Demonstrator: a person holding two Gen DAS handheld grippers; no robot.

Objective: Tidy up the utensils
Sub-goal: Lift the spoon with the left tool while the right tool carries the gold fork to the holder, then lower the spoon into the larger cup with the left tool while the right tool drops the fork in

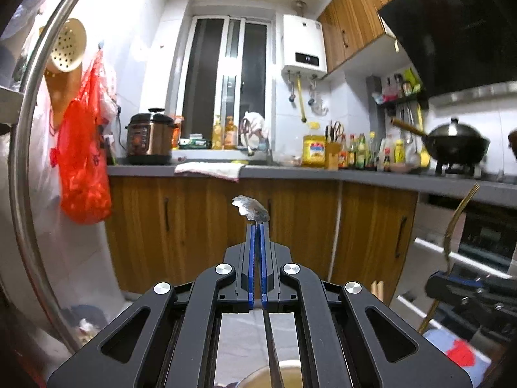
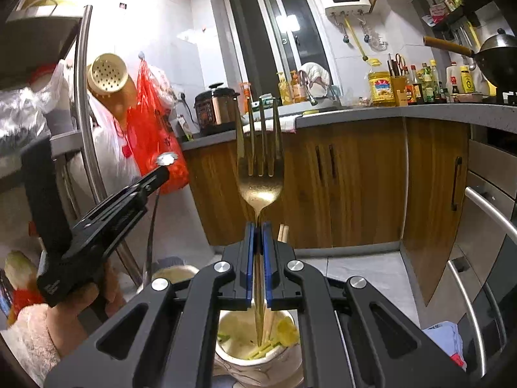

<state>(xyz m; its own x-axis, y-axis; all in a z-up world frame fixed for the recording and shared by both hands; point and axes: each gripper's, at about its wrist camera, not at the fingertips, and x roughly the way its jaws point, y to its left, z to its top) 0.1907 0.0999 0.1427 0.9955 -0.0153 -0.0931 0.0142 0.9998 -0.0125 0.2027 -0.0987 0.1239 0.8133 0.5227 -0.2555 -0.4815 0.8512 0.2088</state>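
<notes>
My left gripper [image 1: 258,226] is shut on a silver spoon [image 1: 251,208]; its bowl sticks out above the fingertips and its handle runs down toward a cup [image 1: 284,373] below. My right gripper [image 2: 258,226] is shut on a gold fork [image 2: 260,161], tines up, its handle end down inside a white ceramic cup [image 2: 258,355]. Wooden chopsticks [image 2: 282,232] stand in that cup too. The left gripper [image 2: 163,169] with the spoon shows at the left of the right wrist view. The right gripper [image 1: 447,283] with the fork [image 1: 458,216] shows at the right of the left wrist view.
A wooden-fronted kitchen counter [image 1: 290,174] lies ahead with a cooker, bottles and a wok [image 1: 458,145]. A red plastic bag [image 1: 84,161] and a perforated holder [image 1: 68,51] hang at left beside a metal rack pole [image 2: 84,113]. Drawers with steel handles [image 2: 484,207] are at right.
</notes>
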